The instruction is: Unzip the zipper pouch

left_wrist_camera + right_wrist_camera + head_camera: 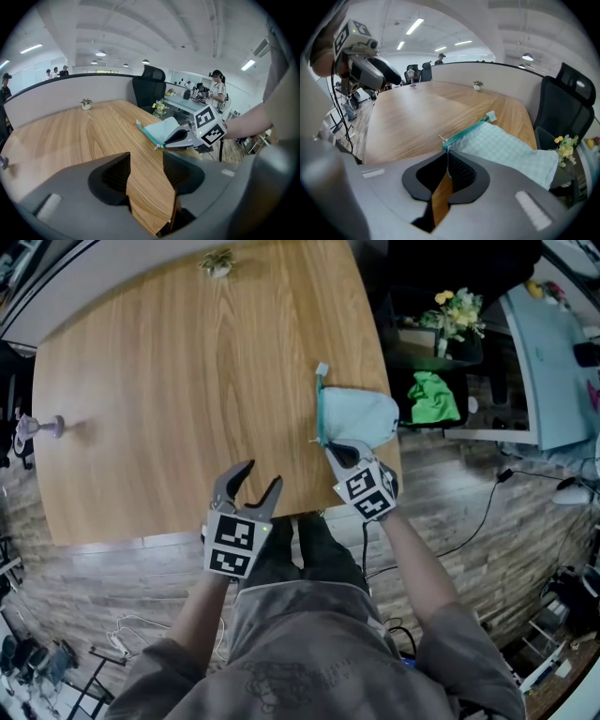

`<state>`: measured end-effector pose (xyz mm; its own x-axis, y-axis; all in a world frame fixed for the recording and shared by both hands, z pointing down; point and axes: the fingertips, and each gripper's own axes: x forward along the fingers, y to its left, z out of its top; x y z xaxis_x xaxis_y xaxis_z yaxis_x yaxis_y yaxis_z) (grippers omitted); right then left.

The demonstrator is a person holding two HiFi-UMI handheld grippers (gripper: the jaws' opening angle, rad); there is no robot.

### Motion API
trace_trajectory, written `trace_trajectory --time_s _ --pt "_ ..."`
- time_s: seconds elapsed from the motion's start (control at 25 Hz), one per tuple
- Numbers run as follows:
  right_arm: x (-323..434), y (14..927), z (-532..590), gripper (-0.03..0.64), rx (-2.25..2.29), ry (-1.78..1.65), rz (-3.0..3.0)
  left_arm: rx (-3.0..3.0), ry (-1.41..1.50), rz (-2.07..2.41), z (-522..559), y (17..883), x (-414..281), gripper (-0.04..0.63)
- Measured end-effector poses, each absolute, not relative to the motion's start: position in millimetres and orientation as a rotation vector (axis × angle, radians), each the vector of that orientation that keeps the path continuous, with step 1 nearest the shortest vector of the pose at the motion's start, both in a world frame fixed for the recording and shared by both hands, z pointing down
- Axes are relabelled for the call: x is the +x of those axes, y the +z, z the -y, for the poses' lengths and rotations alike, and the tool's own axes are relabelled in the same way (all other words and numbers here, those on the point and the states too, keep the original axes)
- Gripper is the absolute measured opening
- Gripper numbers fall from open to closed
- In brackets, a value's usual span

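Clear only in right gripper view: right gripper (pixel 446 157) jaws pinching zipper pouch (pixel 506 147) edge beside its pull (pixel 440 138). Left gripper (pixel 146 161) jaws spread, empty, over bench (pixel 70 136).

— Is the whole pouch (pixel 361 415) visible?
— No. The right gripper (pixel 339 454) covers its near corner, and the closed jaws hide that end in the right gripper view too.
— The small thing (pixel 52 426) at the table's (pixel 169 381) left edge?
— Too blurred to name.
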<state>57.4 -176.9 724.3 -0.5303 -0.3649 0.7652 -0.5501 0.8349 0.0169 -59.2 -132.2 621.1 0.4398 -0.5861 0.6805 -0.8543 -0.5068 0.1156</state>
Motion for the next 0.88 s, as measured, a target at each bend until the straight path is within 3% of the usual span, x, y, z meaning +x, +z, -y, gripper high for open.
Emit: trace_trajectory --time_s 0.28,0.88 --pt "48 649 187 0.020 0.725 0.403 2.387 2.285 0.790 1.257 142 598 -67 0.210" --pt "39 425 191 0.020 0.840 0.135 2.650 2.523 0.595 1.408 184 431 -84 0.210"
